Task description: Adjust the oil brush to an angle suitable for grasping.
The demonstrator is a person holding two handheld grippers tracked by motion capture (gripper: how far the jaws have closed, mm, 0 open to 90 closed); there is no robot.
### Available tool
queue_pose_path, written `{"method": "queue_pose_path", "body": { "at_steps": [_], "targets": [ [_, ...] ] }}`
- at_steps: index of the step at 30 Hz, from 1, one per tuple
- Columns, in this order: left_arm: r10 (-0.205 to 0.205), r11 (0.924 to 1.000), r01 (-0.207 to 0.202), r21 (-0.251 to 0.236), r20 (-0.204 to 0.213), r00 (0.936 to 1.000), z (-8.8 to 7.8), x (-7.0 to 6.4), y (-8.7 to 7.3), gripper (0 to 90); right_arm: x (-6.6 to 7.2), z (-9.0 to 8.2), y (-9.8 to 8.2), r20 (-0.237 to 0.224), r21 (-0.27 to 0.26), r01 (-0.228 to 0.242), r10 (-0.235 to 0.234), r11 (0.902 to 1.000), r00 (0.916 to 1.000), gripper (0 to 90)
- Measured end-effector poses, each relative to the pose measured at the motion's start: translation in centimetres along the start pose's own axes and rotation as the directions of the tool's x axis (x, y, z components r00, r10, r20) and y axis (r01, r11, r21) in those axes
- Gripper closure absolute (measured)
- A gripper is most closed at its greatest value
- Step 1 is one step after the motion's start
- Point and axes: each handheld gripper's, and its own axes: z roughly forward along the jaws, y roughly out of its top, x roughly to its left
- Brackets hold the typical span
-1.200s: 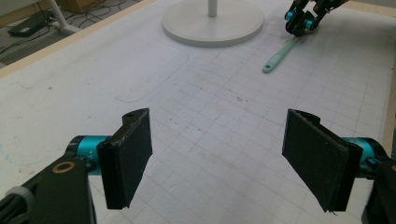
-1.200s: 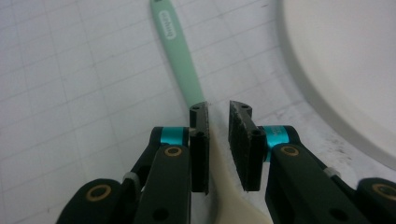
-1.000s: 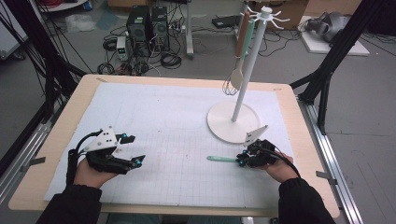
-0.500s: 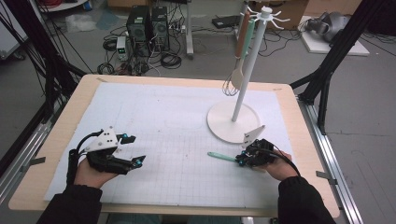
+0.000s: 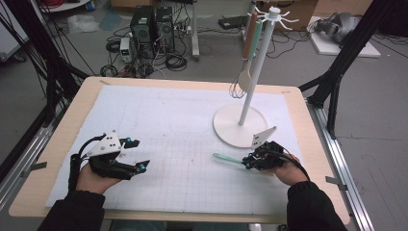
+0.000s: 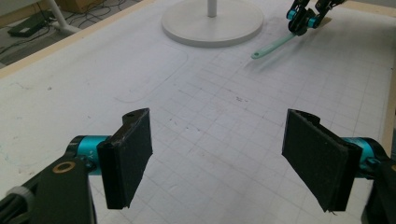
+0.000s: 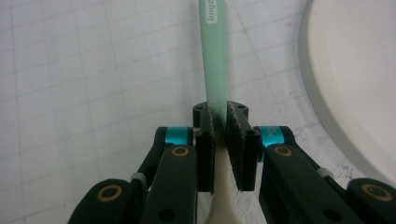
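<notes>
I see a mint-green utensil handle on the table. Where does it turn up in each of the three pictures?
High view: the mint-green handle lies right of centre, clamped by the right gripper.
Left gripper view: top right, far off on the mat.
Right gripper view: centre, running straight up from between the black jaws.
Shared landmark: the white round stand base beside it.

Only one bit of print: small white lettering on the mint-green handle [image 7: 214,51] of the utensil, seen in the right gripper view. It runs lengthwise along the handle, near the top edge of that view. Too blurred to read; looks like a short brand word. Nothing else legible: the mat [image 5: 183,120] carries grid lines and no numbers.
</notes>
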Motion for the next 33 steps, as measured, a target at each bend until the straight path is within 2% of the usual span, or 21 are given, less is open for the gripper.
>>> {"method": "queue_pose_path", "body": {
  "at_steps": [18,33],
  "targets": [
    [-0.005,1.0,0.005,-0.005,0.002,1.0,-0.1,0.1,0.0,24.5,0.2,-0.2,1.0,-0.028,-0.058,-0.026,0.025,0.998,0.9993,82.1],
    [-0.005,1.0,0.005,-0.006,-0.001,1.0,-0.1,0.2,-0.2,24.5,0.4,-0.2,1.4,-0.043,-0.082,-0.019,0.015,0.9964,0.999,82.0]
  ]
}}
